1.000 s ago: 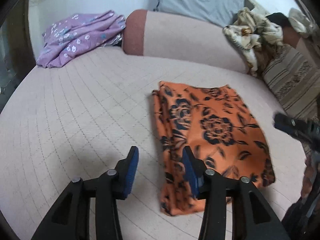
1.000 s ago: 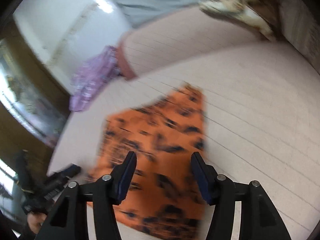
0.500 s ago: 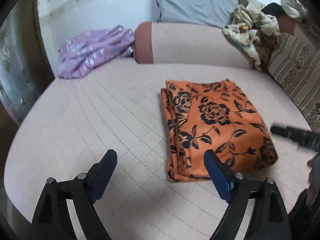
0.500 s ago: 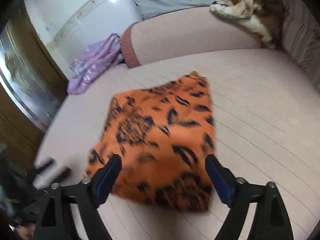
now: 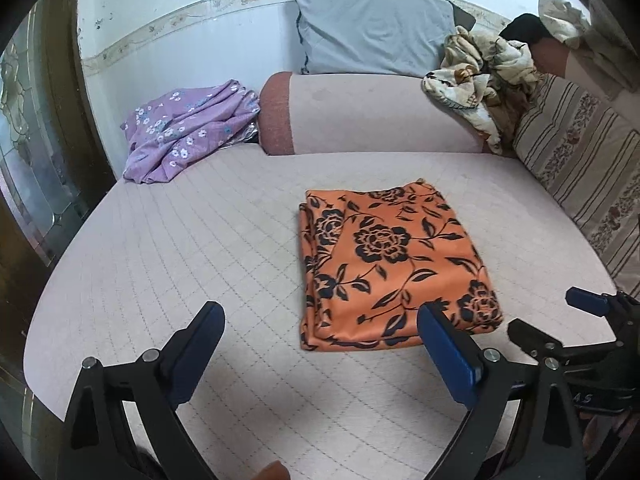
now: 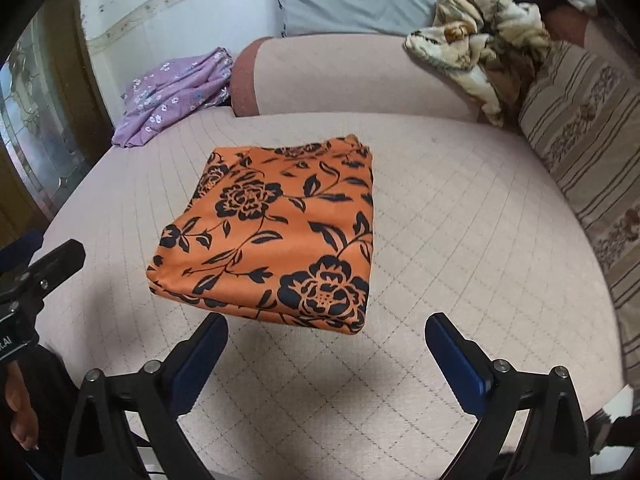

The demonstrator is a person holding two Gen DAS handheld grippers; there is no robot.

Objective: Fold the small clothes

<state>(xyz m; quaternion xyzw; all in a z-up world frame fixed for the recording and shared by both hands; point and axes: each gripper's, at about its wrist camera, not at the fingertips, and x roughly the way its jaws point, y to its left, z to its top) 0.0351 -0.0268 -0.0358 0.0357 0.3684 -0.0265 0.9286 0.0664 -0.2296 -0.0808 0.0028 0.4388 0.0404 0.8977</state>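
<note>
An orange cloth with a black flower print [image 5: 390, 264] lies folded into a flat rectangle on the pale quilted bed [image 5: 200, 248]. It also shows in the right wrist view [image 6: 276, 232]. My left gripper [image 5: 320, 340] is open and empty, held above the bed just in front of the cloth's near edge. My right gripper [image 6: 326, 344] is open and empty, also just in front of the cloth. The right gripper shows at the right edge of the left wrist view [image 5: 560, 320]. The left gripper's body shows at the left edge of the right wrist view [image 6: 44, 268].
A crumpled purple flowered garment [image 5: 188, 128] lies at the bed's far left corner. A pink bolster [image 5: 372, 114] and a grey pillow [image 5: 372, 32] line the back. A beige blanket [image 5: 480, 80] and a striped cushion [image 5: 580, 168] stand at the right.
Both grippers have opened wide and drawn back from the orange cloth toward the bed's near edge. The cloth stays folded in place.
</note>
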